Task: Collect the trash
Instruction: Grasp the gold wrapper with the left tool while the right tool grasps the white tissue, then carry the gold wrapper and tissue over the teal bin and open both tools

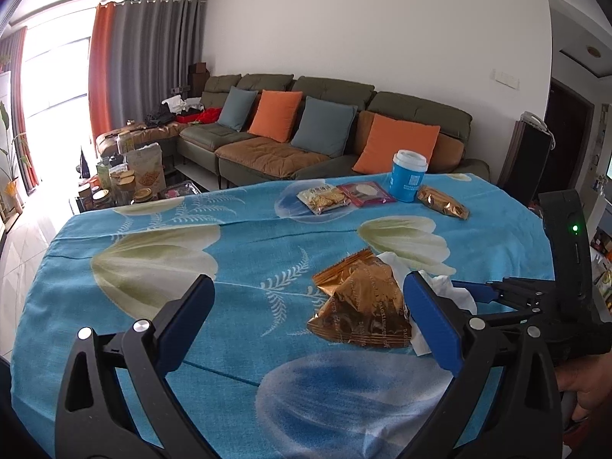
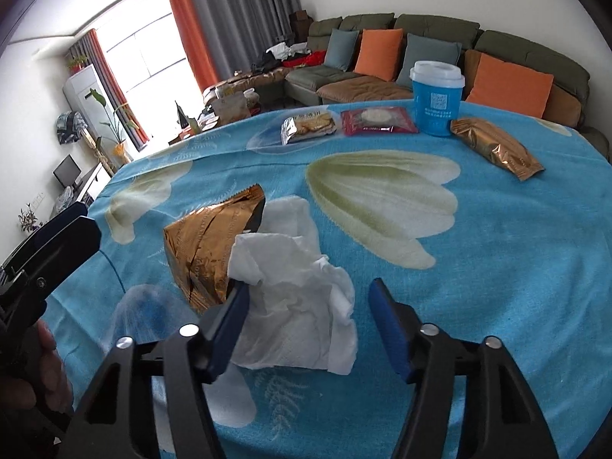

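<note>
A crumpled gold wrapper (image 1: 359,302) lies on the blue flowered tablecloth (image 1: 237,252), with a crumpled white tissue (image 2: 298,302) touching its right side. My left gripper (image 1: 310,294) is open and low over the cloth; the gold wrapper lies between its fingers, close to the right finger (image 1: 428,317). My right gripper (image 2: 309,288) is open around the tissue: the left pad (image 2: 233,321) is at the tissue's edge and the right pad (image 2: 386,325) stands apart from it. In the left wrist view the right gripper (image 1: 493,290) comes in from the right, at the tissue (image 1: 455,290).
Along the table's far edge stand a blue cup with a white lid (image 2: 436,95), a cracker packet (image 2: 310,124), a pink packet (image 2: 376,120) and a sealed gold packet (image 2: 497,147). Beyond is a sofa with cushions (image 1: 329,122). A hand (image 1: 589,386) holds the right gripper's handle.
</note>
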The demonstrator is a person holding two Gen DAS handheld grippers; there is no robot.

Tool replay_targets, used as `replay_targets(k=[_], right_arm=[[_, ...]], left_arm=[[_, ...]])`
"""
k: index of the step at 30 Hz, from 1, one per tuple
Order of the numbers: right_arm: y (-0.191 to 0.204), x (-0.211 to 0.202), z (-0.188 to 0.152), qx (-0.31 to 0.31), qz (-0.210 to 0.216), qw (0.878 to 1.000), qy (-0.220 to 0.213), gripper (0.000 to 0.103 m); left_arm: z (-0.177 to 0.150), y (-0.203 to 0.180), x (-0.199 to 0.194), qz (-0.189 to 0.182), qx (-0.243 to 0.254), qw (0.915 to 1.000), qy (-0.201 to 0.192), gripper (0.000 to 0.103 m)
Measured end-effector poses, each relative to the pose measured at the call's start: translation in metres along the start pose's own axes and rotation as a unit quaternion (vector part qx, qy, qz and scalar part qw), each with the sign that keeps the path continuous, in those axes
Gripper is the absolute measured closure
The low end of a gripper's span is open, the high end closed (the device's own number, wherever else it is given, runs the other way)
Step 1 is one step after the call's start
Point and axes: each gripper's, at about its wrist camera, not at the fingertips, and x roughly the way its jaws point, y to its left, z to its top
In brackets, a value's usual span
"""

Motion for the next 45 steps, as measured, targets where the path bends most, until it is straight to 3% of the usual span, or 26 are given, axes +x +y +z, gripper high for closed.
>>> replay_targets(k=[2, 4, 7, 19, 21, 23, 25, 28, 33, 40, 45], right_arm=[[0.000, 0.001, 0.001, -0.002, 0.001, 1.000, 0.001, 0.054], [-0.002, 0.001, 0.000, -0.001, 0.008, 1.000, 0.001, 0.083], [-0.006, -0.002, -0.002, 0.008, 0.018, 1.000, -0.004, 0.093], [-0.035, -0.024, -0.007, 0.062, 0.020, 0.997, -0.042, 0.095], [-0.038, -0.025, -0.009, 0.066, 0.022, 0.997, -0.043, 0.095], [-0.040, -0.026, -0.010, 0.069, 0.023, 0.996, -0.045, 0.095], [-0.039, -0.027, -0.011, 0.071, 0.026, 0.996, -0.047, 0.095], [-0.039, -0.030, -0.013, 0.071, 0.028, 0.996, -0.049, 0.095], [-0.038, -0.037, -0.017, 0.068, 0.030, 0.996, -0.055, 0.095], [-0.032, -0.047, -0.020, 0.061, 0.032, 0.995, -0.066, 0.095], [-0.022, -0.058, -0.020, 0.048, 0.037, 0.995, -0.079, 0.095]], left_arm=[[0.000, -0.003, 0.006, -0.007, 0.003, 0.9999, 0.008, 0.006], [-0.002, -0.006, 0.012, -0.009, 0.007, 0.9998, 0.016, 0.006], [-0.003, -0.013, 0.022, -0.017, 0.015, 0.9993, 0.030, 0.006], [-0.005, -0.030, 0.071, -0.045, 0.008, 0.9904, 0.131, 0.006], [-0.006, -0.032, 0.079, -0.046, 0.004, 0.9883, 0.146, 0.014], [-0.008, -0.034, 0.087, -0.044, 0.004, 0.9855, 0.164, 0.030], [-0.008, -0.036, 0.088, -0.046, 0.008, 0.9854, 0.164, 0.030], [-0.007, -0.038, 0.087, -0.048, 0.011, 0.9867, 0.155, 0.038], [-0.006, -0.031, 0.084, -0.058, -0.004, 0.9875, 0.147, 0.069], [-0.006, -0.029, 0.065, -0.058, -0.010, 0.9917, 0.114, 0.072], [-0.004, -0.022, 0.030, -0.052, -0.015, 0.9949, 0.085, 0.072]])
